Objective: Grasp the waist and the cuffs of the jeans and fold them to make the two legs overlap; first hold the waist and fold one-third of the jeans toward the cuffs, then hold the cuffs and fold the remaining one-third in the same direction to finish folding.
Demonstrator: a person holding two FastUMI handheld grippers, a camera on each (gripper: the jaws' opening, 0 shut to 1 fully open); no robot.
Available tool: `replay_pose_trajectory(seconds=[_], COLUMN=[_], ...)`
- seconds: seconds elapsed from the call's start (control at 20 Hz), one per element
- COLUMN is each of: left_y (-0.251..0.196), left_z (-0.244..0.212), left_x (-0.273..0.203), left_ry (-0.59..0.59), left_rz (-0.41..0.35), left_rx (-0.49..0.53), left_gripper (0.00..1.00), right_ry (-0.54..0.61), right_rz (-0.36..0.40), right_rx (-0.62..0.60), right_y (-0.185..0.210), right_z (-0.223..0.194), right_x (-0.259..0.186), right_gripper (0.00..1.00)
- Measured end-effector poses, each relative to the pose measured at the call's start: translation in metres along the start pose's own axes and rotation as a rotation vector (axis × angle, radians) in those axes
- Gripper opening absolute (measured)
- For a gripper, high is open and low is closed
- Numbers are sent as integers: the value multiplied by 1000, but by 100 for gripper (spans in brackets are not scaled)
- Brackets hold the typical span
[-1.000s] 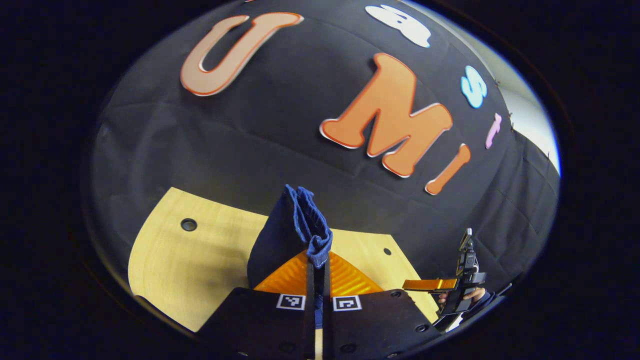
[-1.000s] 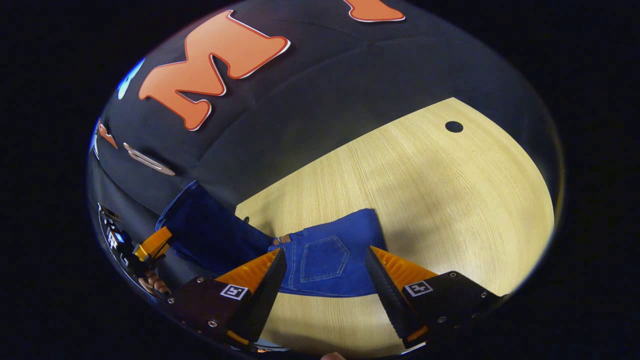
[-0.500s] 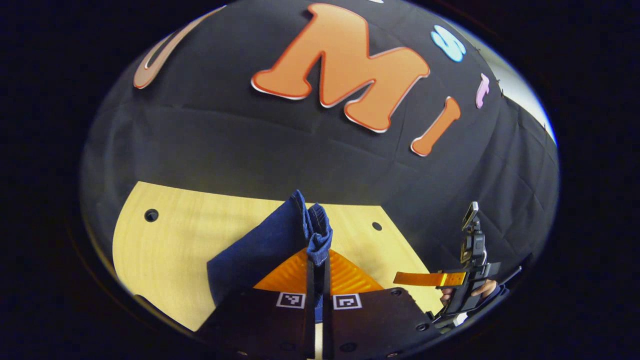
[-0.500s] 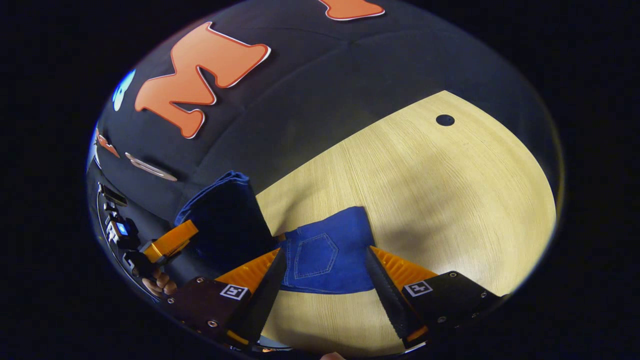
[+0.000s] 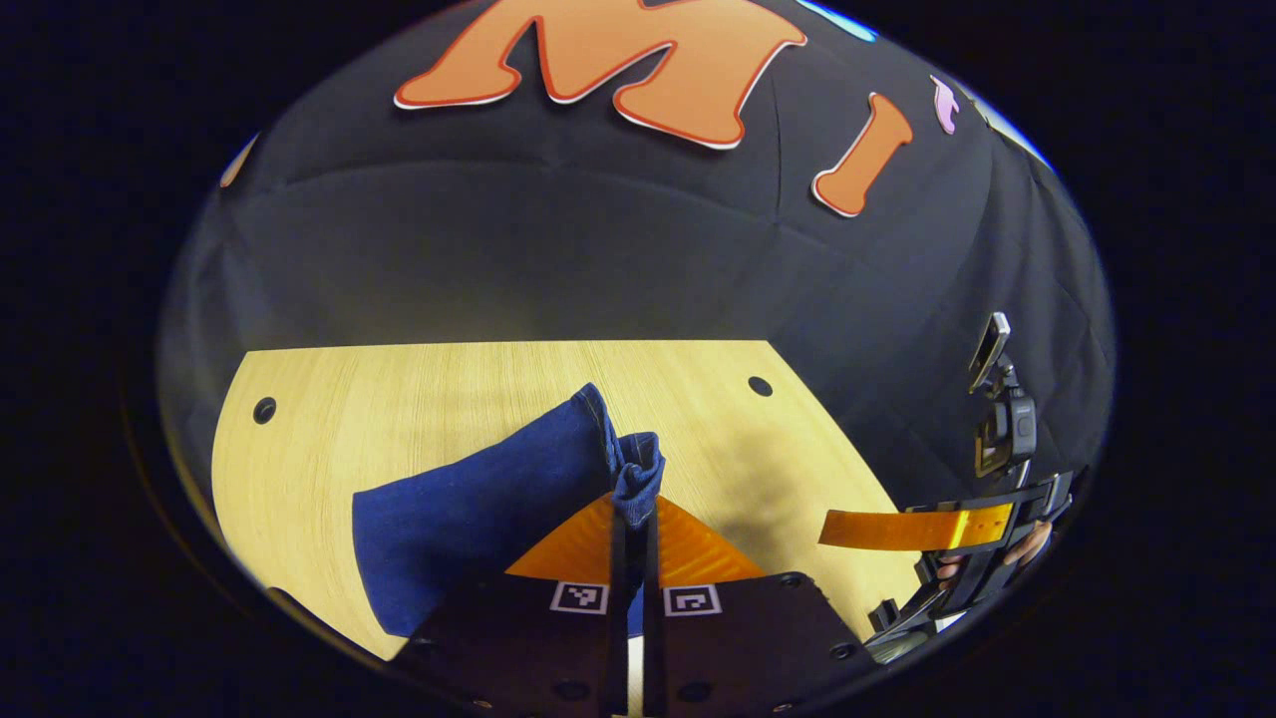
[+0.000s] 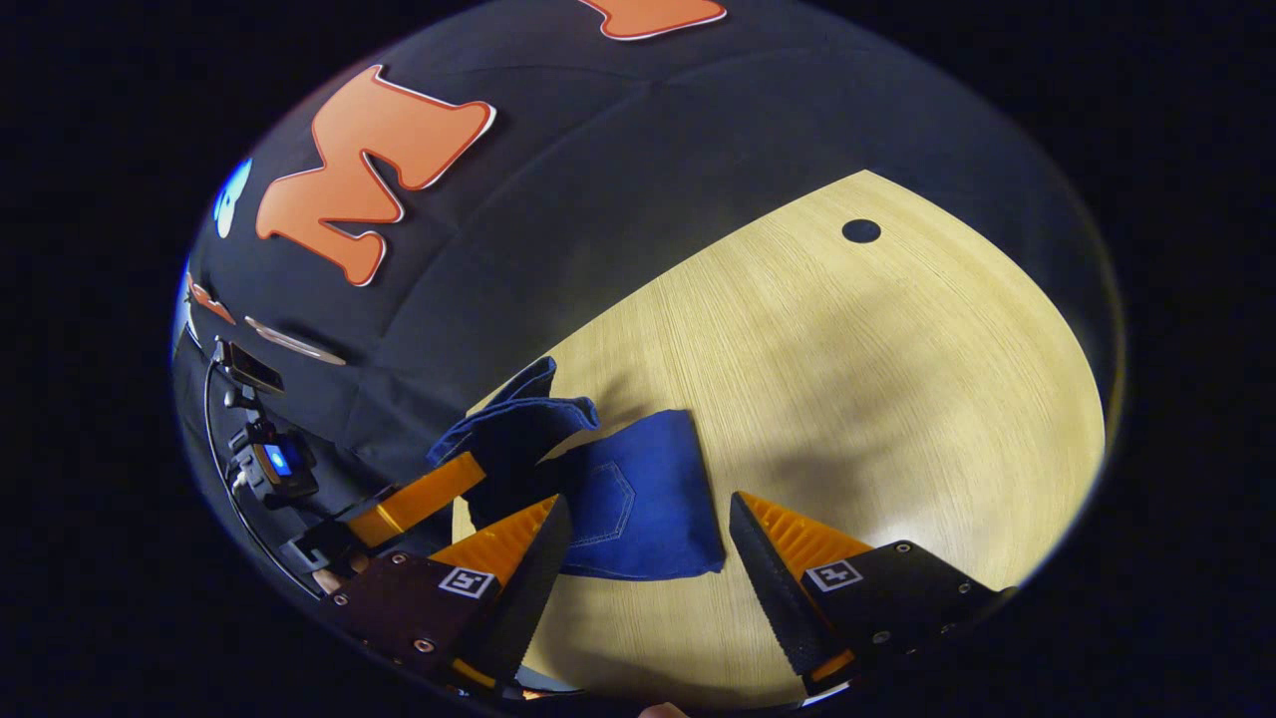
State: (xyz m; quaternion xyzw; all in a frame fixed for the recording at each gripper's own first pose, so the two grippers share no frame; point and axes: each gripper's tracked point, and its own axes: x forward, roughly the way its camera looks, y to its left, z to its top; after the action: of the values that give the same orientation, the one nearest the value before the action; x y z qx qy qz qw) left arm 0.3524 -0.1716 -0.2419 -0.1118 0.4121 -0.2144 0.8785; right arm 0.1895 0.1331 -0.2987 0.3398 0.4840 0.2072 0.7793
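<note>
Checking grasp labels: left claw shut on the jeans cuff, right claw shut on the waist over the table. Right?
Not quite. The right claw is open, its fingers spread above the folded jeans on the table, gripping nothing, as the right gripper view shows. The left claw is shut on the denim edge, seen in the left gripper view.

The jeans (image 6: pixel 638 494) lay on the counter (image 6: pixel 847 379), the left hand-held gripper (image 5: pixel 632 519) at their raised cuff end, the right hand-held gripper (image 6: pixel 648 543) just before them.
</note>
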Motion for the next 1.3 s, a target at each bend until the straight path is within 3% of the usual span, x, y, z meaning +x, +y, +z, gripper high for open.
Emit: replay_pose_trajectory(seconds=[0.5,0.65,0.8,0.85,0.95,1.15,1.2,1.3], left_y=[-28,-49,-38,-37,-32,-11,-6,4], left_z=[-123,-134,-128,-122,-104,-70,-62,-45], left_x=[32,21,19,16,5,-25,-35,-56], left_ry=[221,262,221,197,131,0,-34,-129], left_rz=[44,-42,-3,4,28,109,130,167], left_rx=[78,38,95,95,98,109,105,109], left_gripper=[8,45,87,83,91,93,89,95], right_ry=[25,3,-101,-146,-225,-342,-360,-400], right_rz=[3,3,-31,-39,-48,-37,-37,-32], right_rx=[-4,-18,-69,-103,-181,-304,-333,-390], right_y=[-8,-2,1,5,15,43,48,63], right_z=[-10,-8,8,15,25,34,33,30], right_x=[4,5,1,-3,-15,-32,-35,-42], right_gripper=[98,98,98,98,97,98,98,98])
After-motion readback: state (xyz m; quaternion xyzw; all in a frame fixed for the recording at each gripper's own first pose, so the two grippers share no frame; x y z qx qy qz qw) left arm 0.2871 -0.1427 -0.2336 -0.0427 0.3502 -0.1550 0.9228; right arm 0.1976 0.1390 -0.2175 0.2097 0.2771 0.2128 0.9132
